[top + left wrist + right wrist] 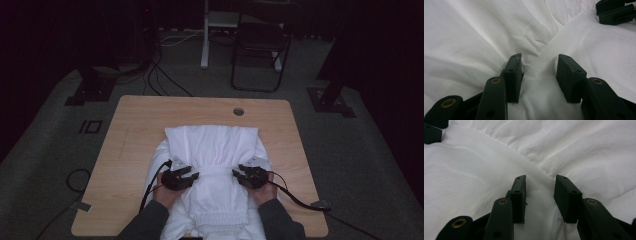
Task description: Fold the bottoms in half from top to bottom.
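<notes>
My left gripper (539, 63) and right gripper (540, 182) both gape over the rumpled white cloth garment (215, 145), each straddling its folded edge directly ahead.

a light wooden table (135, 125) carries a crumpled white garment (210, 150) spread over its near middle.

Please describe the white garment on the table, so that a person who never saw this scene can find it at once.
Look at the light wooden table in the dark room. On its near half, in the middle, lies a white garment, rumpled, with a gathered elastic band across it. The left gripper and the right gripper rest on it with jaws apart; it is the one bright cloth on the wood.
</notes>
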A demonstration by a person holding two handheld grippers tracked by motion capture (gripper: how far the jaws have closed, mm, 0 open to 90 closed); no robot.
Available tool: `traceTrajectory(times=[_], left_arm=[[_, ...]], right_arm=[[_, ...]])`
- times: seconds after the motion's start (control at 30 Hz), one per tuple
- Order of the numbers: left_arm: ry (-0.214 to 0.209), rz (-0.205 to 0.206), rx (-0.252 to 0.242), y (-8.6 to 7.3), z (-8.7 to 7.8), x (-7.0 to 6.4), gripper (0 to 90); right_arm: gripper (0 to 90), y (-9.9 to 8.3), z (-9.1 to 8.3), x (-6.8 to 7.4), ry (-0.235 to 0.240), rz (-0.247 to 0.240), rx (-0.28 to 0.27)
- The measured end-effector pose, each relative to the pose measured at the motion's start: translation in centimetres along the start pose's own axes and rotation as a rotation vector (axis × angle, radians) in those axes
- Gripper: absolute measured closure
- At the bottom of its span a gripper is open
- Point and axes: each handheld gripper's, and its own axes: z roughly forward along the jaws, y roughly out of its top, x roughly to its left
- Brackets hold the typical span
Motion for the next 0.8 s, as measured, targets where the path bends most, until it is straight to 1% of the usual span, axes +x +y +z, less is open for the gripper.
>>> traceTrajectory(times=[0.07, 0.13, 0.17, 0.2, 0.23, 0.27, 0.33, 0.4, 0.43, 0.47, 0.5, 0.53, 0.57, 0.6, 0.63, 0.67, 0.7, 0.77, 0.8], left_arm=[[-0.005, -0.004, -0.003, -0.3, -0.2, -0.4, 54.1], [-0.024, 0.001, 0.000, -0.3, -0.4, -0.5, 50.6], [-0.032, -0.001, 0.008, -0.1, -0.6, -0.3, 50.5], [-0.049, -0.014, 0.018, 0.3, -0.7, 0.0, 50.6], [-0.049, -0.017, 0.024, 0.8, -1.0, 0.4, 50.4], [-0.021, -0.003, 0.018, 1.5, -1.3, 0.7, 50.2], [0.047, 0.017, -0.009, 3.3, -2.0, 1.7, 48.2], [0.107, 0.021, -0.036, 5.2, -2.5, 3.4, 45.3], [0.133, 0.010, -0.034, 6.2, -2.4, 4.5, 44.1], [0.154, 0.000, -0.030, 6.9, -2.3, 5.4, 42.1], [0.183, -0.027, -0.032, 7.6, -1.9, 6.5, 40.2], [0.220, -0.056, -0.021, 8.2, -1.3, 7.9, 39.1], [0.241, -0.063, -0.008, 8.5, -0.8, 8.7, 38.7], [0.283, -0.069, 0.029, 8.6, 0.2, 9.9, 37.9], [0.308, -0.077, 0.060, 8.6, 1.1, 10.8, 37.6], [0.320, -0.092, 0.083, 8.3, 1.8, 11.6, 37.2], [0.330, -0.113, 0.092, 8.0, 2.4, 12.3, 36.2], [0.318, -0.164, 0.089, 7.4, 3.1, 13.4, 33.0], [0.315, -0.170, 0.084, 7.2, 3.4, 13.6, 31.5]], right_arm=[[60.9, -0.2, -0.3, 0.1, 0.011, 0.008, 0.000], [60.9, -0.4, -0.4, 0.2, 0.018, 0.014, -0.002], [60.9, -0.4, -0.4, 0.2, 0.018, 0.016, -0.004], [60.9, -0.4, -0.5, 0.3, 0.016, 0.011, -0.003], [60.9, -0.4, -0.5, 0.3, 0.013, 0.008, -0.002], [61.0, -0.4, -0.5, 0.3, 0.012, 0.007, -0.002], [61.0, -0.4, -0.5, 0.3, 0.013, 0.009, -0.002], [61.0, -0.4, -0.5, 0.3, 0.014, 0.009, -0.002], [61.0, -0.4, -0.5, 0.3, 0.014, 0.009, -0.002], [61.0, -0.4, -0.5, 0.3, 0.014, 0.011, -0.002], [61.0, -0.4, -0.5, 0.3, 0.014, 0.012, -0.002], [61.0, -0.4, -0.5, 0.3, 0.014, 0.012, -0.002], [61.0, -0.4, -0.5, 0.3, 0.014, 0.012, -0.002], [61.0, -0.4, -0.5, 0.3, 0.014, 0.013, -0.002], [61.0, -0.4, -0.5, 0.3, 0.014, 0.012, -0.002], [61.0, -0.4, -0.5, 0.3, 0.014, 0.012, -0.001], [61.0, -0.4, -0.5, 0.3, 0.015, 0.012, -0.001], [61.0, -0.4, -0.5, 0.3, 0.015, 0.013, -0.002], [61.0, -0.4, -0.4, 0.3, 0.016, 0.016, -0.003]])
